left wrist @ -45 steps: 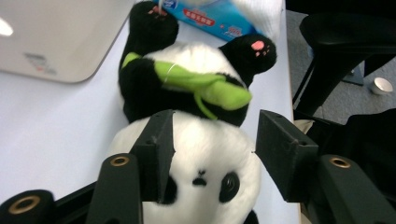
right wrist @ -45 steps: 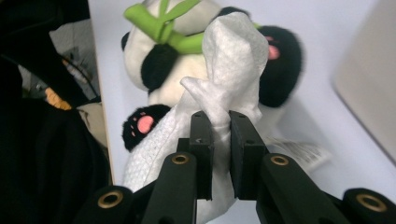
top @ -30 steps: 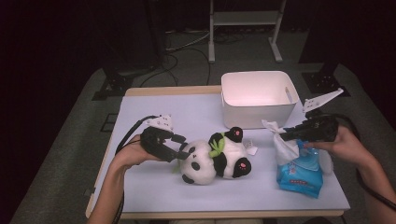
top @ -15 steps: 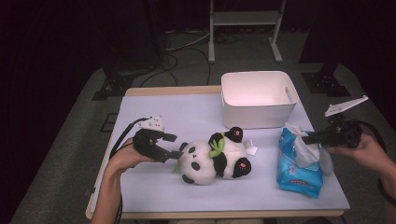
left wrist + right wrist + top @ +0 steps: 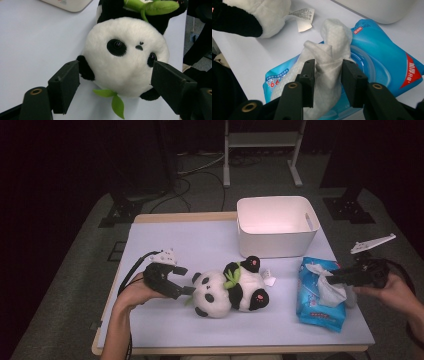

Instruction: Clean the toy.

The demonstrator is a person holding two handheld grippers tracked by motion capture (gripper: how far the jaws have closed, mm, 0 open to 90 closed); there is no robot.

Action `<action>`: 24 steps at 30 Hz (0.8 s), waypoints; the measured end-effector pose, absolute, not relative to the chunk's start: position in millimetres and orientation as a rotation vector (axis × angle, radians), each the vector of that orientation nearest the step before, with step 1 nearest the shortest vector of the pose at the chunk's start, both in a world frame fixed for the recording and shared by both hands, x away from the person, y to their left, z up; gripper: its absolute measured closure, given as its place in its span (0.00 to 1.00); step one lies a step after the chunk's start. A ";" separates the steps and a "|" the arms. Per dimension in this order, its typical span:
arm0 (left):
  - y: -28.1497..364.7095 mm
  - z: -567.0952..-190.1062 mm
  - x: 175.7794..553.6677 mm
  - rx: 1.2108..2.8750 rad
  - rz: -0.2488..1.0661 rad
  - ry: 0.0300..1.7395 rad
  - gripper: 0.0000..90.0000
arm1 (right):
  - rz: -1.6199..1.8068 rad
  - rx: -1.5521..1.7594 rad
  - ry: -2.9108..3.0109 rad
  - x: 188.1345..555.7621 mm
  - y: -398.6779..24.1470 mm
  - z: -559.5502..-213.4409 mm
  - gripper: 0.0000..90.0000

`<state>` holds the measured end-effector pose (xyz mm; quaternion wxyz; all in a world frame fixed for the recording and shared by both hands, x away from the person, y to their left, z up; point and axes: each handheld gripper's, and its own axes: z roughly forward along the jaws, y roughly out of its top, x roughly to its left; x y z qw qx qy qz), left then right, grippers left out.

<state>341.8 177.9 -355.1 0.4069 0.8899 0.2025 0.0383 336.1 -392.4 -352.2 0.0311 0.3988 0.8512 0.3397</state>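
Claws work on two separate things at this desk. One person holds both tools, forearms entering from the near edge. The left claw (image 5: pixel 186 280) points rightward at a plush panda (image 5: pixel 230 288) lying on its side near the desk's middle. Its jaws have just been opening and stand released on either side of the panda's white head, close to the plush but apparently not pressing it. The panda's long axis runs left to right across the desk, head toward the left claw, dark feet toward the right, so the left hand is clearly the nearer one for any move on the toy.

The right claw (image 5: pixel 334 278) reaches in from the right edge toward a blue pack of wet wipes (image 5: pixel 312 295), which lies flat just right of the panda. A white wipe (image 5: pixel 329 60) stands pulled up from the pack's opening, bunched between the jaws. These jaws have also just been opening, and the wipe sits loosely in the gap rather than being pinched.

Behind both things, toward the far edge, stands an empty white bin (image 5: pixel 276 226). The desk (image 5: pixel 170 245) has a pale lavender surface. Around it the room is dark, with grey floor, cables and a metal stand behind.
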 end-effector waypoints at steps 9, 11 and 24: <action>181.4 -354.5 341.8 2.239 0.106 0.515 0.22 | 1.070 1.199 2.604 332.4 -392.1 -338.3 0.67; 182.5 -354.7 342.0 2.238 0.107 0.516 0.22 | 1.086 1.185 2.606 332.6 -389.5 -334.1 0.66; 192.7 -359.2 344.6 2.225 0.132 0.559 0.18 | 1.171 1.061 2.649 355.3 -356.8 -315.0 0.59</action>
